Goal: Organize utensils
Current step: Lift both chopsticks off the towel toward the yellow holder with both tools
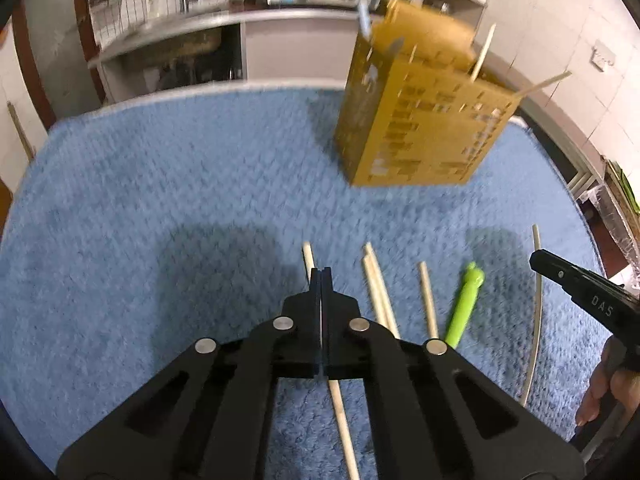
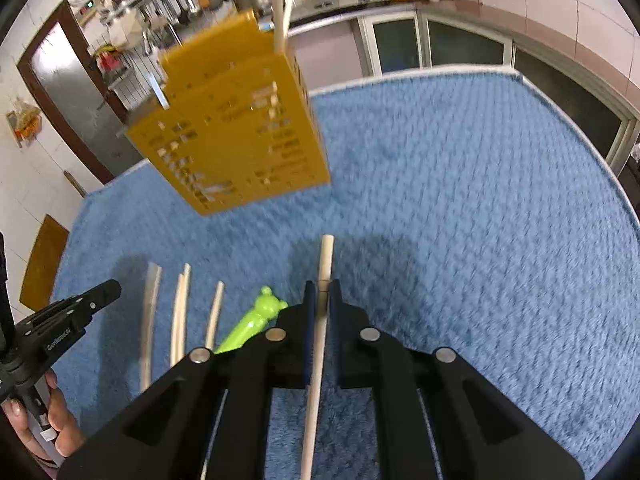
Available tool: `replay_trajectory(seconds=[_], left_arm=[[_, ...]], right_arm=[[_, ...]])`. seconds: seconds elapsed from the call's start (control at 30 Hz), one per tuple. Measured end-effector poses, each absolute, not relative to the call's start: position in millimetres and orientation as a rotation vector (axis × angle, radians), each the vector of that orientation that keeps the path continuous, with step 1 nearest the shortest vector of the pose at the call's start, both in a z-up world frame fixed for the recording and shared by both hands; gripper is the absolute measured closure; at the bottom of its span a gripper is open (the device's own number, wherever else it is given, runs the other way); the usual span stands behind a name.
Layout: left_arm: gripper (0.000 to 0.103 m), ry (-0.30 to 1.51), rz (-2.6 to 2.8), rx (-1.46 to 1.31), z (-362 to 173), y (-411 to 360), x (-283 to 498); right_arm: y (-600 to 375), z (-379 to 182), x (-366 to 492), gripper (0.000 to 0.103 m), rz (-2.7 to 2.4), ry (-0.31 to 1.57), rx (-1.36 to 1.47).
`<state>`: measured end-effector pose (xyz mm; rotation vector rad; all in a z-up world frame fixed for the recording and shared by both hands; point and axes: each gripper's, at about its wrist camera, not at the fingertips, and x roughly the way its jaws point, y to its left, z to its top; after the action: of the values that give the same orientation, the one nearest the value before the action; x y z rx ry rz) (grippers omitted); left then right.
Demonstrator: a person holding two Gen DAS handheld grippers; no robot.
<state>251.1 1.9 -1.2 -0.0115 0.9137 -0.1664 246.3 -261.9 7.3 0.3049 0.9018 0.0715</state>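
Left wrist view: the left gripper [image 1: 321,270] is clamped on a pale wooden chopstick [image 1: 342,420]; three more lie just right on the blue towel [image 1: 160,184].

Right wrist view: the right gripper [image 2: 322,285] pinches its own chopstick [image 2: 316,364]. Pick-up looks done; next, carry both to the far perforated yellow plastic holder [image 2: 236,136].

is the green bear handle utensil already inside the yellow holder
No, the green utensil lies on the blue mat, apart from the yellow holder.
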Motion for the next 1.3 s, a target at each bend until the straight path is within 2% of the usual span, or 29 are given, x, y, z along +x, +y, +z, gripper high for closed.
replay_trajectory(seconds=[0.17, 0.4, 0.53, 1.0, 1.3], left_arm=[[0.103, 0.905, -0.183, 0.025, 12, -4, 249], [0.103, 1.031, -0.156, -0.014, -22, 4, 267], [0.096, 1.057, -0.126, 0.005, -37, 1, 275], [0.096, 1.138, -0.134, 0.018, -57, -3, 297], [0.098, 1.122, -0.143, -0.008, -48, 0, 297]], right_arm=[[-264, 22, 240, 0.096, 0.087, 0.852, 0.306], [-262, 11, 241, 0.096, 0.096, 0.876, 0.281], [-265, 0, 244, 0.096, 0.092, 0.893, 0.296], [-268, -8, 254, 0.096, 0.092, 0.919, 0.302], [-266, -6, 255, 0.096, 0.100, 0.907, 0.295]])
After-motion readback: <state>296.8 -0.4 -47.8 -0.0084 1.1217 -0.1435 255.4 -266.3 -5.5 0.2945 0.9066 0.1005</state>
